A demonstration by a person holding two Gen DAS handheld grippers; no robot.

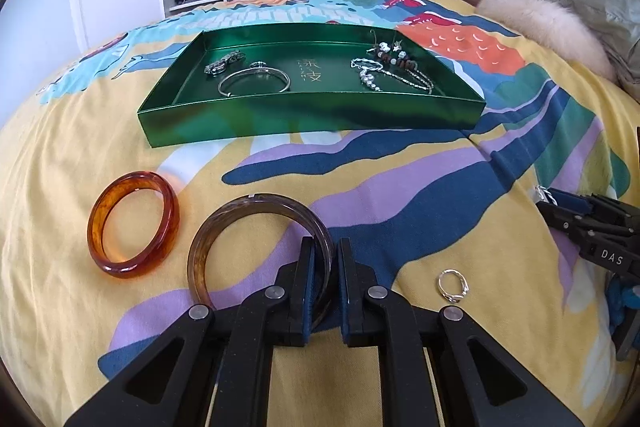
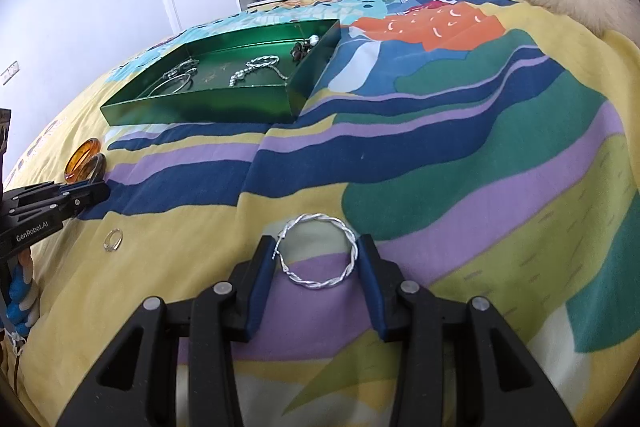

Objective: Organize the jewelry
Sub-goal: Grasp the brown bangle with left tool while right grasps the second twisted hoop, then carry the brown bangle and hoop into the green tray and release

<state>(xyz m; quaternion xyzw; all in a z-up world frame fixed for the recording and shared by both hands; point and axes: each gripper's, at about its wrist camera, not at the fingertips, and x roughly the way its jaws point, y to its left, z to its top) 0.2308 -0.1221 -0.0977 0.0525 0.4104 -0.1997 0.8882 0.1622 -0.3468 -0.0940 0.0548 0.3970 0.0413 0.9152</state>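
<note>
Pick-up step in hand, both sides at once; green tray point(image 1: 312, 115) sat farther up the bedspread point(image 1: 400, 211), already holding a silver bangle, chains and beaded pieces. Left gripper point(image 1: 324, 283) had its jaws drawn in narrow on the near rim of the brown translucent bangle point(image 1: 224, 223), one pad inside the ring and one outside, rim pinched between them; bangle otherwise lay flat on the cover. Amber bangle point(image 1: 134, 225) lay just beside it to the left, untouched; small silver ring point(image 1: 452, 285) lay loose to the right. Right gripper point(image 2: 316, 259) stood about half open, pads bracketing the twisted silver bangle point(image 2: 318, 251) from outside; whether they pressed on it could not be told. Both grippers pitched steeply down toward the bed. Judgement: next move calls for a clean lift of the brown bangle and a carry forward over the tray wall; the smooth rim might slip.
</note>
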